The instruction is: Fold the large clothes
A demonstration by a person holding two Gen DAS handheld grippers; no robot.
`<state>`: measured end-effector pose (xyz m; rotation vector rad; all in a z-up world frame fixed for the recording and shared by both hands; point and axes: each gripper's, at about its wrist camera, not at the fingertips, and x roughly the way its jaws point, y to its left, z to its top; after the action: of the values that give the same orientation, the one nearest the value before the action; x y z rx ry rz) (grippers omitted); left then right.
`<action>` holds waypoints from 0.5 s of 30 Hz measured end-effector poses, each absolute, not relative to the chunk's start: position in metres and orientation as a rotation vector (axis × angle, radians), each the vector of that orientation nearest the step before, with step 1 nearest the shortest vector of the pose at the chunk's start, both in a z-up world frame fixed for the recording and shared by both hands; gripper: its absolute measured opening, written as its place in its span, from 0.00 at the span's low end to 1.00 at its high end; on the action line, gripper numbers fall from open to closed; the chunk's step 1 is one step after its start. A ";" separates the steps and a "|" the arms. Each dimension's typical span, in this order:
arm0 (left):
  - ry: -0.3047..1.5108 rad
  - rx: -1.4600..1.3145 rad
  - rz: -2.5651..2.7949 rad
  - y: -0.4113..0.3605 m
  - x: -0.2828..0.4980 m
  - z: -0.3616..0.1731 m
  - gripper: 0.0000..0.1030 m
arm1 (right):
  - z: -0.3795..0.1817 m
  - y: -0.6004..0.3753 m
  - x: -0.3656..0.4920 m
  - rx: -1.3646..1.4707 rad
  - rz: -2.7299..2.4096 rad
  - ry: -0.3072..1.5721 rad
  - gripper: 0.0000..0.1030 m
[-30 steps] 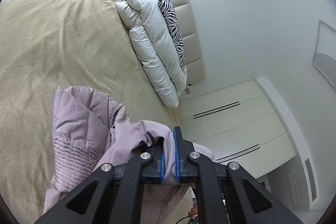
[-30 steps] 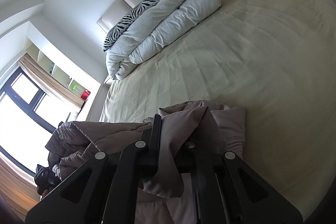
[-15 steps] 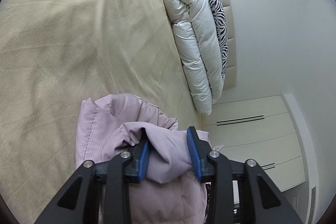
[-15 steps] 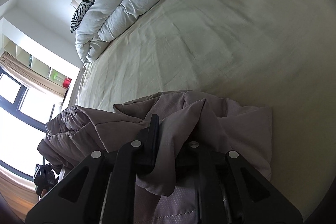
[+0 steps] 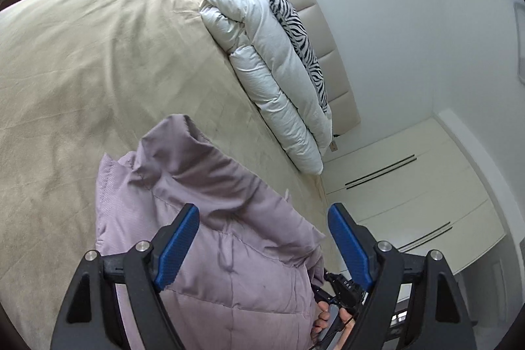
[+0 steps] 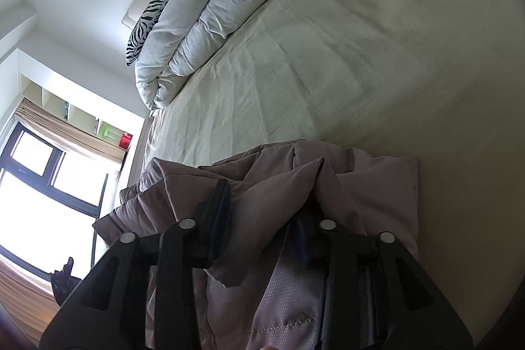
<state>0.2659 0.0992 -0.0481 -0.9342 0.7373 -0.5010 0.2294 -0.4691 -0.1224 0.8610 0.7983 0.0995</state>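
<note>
On the beige bed, the left gripper has spread its fingers, releasing the lilac puffer jacket; the right gripper still pinches a fold, so this fold looks laid

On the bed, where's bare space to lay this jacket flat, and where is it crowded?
Free: the wide beige bedspread between the lilac jacket and the rolled white duvet. Crowded: the headboard end, taken by the duvet and zebra pillow, and the near edge, where the jacket bunches around the right gripper.
</note>
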 end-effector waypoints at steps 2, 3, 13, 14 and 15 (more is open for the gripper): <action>0.749 -0.846 -0.530 0.076 0.261 -0.040 0.80 | -0.116 -0.472 0.224 0.881 0.129 0.783 1.00; 0.758 -0.806 -0.542 0.064 0.259 -0.037 0.80 | -0.110 -0.472 0.221 0.875 0.133 0.771 1.00; 0.756 -0.425 -0.484 -0.022 0.249 -0.031 0.80 | -0.047 -0.418 0.173 0.546 0.126 0.834 0.91; 0.756 -0.379 -0.463 -0.029 0.250 -0.032 0.80 | -0.041 -0.401 0.170 0.481 0.129 0.836 0.80; 0.755 -0.337 -0.446 -0.036 0.250 -0.033 0.80 | -0.037 -0.383 0.170 0.421 0.134 0.848 0.65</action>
<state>0.2499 -0.0362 -0.0333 -0.3368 0.7555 -0.4458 0.1699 -0.3827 -0.0369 0.4212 0.8480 0.1337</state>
